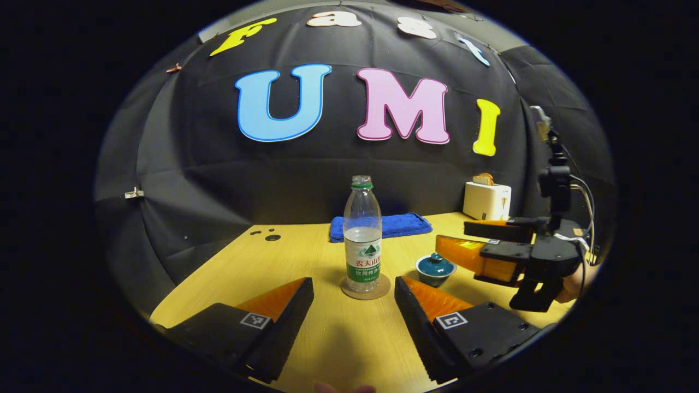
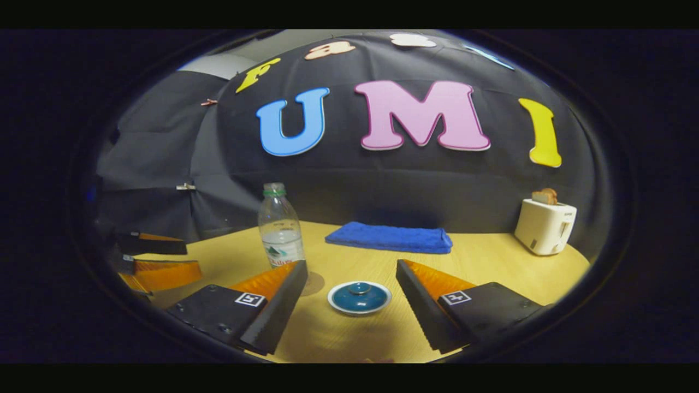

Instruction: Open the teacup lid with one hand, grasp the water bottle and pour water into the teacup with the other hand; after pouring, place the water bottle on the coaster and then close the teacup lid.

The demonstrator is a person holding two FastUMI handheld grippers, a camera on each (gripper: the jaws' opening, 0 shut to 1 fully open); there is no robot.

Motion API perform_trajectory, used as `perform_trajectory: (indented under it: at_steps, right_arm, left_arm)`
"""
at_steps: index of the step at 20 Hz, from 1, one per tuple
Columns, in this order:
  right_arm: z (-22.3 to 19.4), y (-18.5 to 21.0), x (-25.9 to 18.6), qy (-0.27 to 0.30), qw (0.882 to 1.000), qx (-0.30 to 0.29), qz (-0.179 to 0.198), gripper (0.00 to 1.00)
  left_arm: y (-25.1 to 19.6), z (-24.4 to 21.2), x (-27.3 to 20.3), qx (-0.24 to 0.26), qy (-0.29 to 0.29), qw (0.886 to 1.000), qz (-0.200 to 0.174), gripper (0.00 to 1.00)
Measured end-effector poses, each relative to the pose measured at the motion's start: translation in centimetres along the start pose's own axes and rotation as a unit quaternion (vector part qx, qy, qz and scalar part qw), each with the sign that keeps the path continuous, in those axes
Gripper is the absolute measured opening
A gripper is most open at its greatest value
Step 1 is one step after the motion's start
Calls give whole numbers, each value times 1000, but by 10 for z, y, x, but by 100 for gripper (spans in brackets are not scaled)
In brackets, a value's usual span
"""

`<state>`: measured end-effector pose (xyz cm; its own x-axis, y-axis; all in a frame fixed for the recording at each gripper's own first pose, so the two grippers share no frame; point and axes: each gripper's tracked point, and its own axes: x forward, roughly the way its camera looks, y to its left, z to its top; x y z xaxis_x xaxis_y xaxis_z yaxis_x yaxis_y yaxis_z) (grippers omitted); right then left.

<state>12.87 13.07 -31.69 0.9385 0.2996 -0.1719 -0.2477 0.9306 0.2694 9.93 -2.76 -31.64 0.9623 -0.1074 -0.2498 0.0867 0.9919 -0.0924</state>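
Left gripper view: bottle upright on coaster, left gripper spread wide. Right gripper view: right gripper spread around lidded teacup, coaster hidden.

The left gripper hovers low over the table with its jaws spread wide, holding nothing; both fingers reach forward, level and apart. The right gripper is held the same way, jaws wide and nothing between them. In the left gripper view the right gripper shows from the side, fingers pointing left, one above the other, and what looks like a hand holds it from behind.
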Motion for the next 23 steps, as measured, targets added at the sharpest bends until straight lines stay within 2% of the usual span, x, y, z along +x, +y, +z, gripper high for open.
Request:
perform_trajectory:
  at_steps: [5,9,13,19,23]
  right_arm:
    - [82,6,-46,-16,1000,5,-13,100]
    - [145,3,-79,-22,999,3,-25,100]
    - [197,4,-116,-24,999,3,-35,100]
    - [238,-2,-158,-35,997,-19,-71,100]
    - [248,-3,-174,-43,996,-25,-74,100]
  left_arm:
    - [2,68,-22,-10,-13,1000,13,94]
    - [3,129,-43,2,-27,1000,7,94]
    - [0,173,-67,-12,-33,999,3,94]
    - [5,207,-94,-25,-41,999,10,94]
    - [7,215,-108,-20,-50,998,16,94]
